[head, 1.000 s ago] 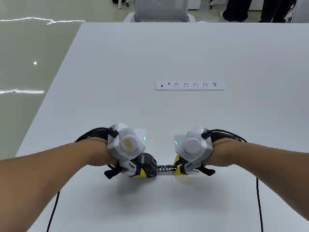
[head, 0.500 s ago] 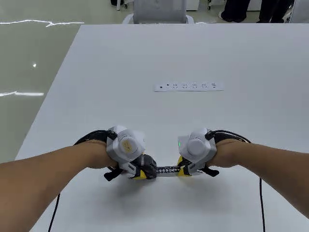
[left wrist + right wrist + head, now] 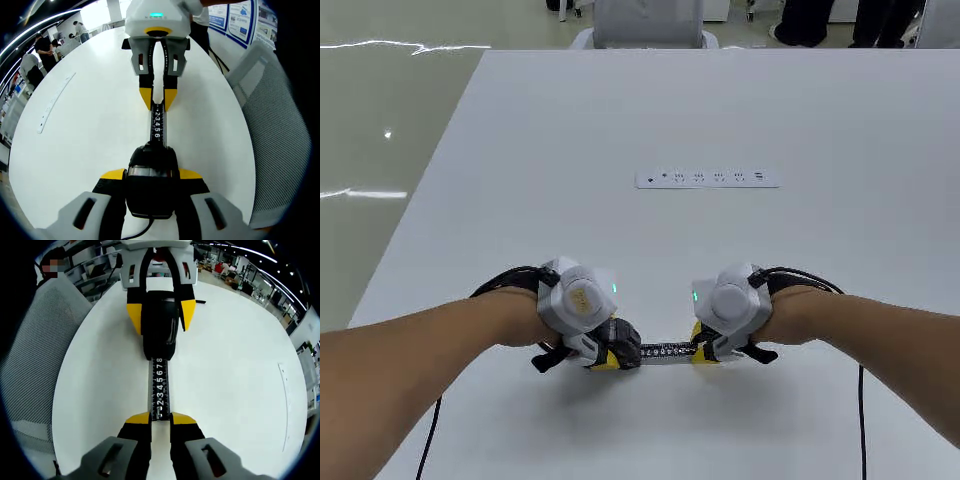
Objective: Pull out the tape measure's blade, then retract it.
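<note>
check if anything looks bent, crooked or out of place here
Nothing stands out. The blade runs straight from the tape measure case in the left tongs to the right tongs pinching its tip; the power strip lies flat on the table.

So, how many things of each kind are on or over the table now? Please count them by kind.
Grippers: 2 (left, right)
Tape measure: 1
Power strip: 1
Total: 4
</note>
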Available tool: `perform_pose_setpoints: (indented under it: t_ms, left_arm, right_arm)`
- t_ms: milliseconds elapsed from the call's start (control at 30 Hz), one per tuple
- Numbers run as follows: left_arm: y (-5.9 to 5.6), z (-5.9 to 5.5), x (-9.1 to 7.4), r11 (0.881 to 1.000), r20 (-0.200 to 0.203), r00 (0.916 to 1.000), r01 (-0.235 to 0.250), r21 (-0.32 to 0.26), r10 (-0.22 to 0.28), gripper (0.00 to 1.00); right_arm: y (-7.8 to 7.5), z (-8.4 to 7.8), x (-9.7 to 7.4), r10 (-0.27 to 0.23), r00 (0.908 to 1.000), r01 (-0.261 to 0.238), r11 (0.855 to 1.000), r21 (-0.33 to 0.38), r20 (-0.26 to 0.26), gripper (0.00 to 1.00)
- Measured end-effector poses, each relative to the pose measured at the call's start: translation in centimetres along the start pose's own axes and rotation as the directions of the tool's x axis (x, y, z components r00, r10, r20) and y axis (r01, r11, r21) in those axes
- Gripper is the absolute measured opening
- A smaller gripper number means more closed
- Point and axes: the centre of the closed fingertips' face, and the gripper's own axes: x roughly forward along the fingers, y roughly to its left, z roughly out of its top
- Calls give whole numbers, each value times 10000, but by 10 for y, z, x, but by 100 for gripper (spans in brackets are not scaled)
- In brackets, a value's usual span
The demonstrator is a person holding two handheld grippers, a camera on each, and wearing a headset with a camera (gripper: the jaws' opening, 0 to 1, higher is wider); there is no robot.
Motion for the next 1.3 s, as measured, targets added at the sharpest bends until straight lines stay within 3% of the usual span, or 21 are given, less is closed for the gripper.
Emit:
perform_pose_setpoints:
  t_ms: [1300]
  left_arm:
    - [1, 0, 0, 10000, -32, 10000, -33, -60, 33, 33]
  right_arm:
    - [-1, -21, -13, -154, 9998, 156, 9997, 160, -145, 12]
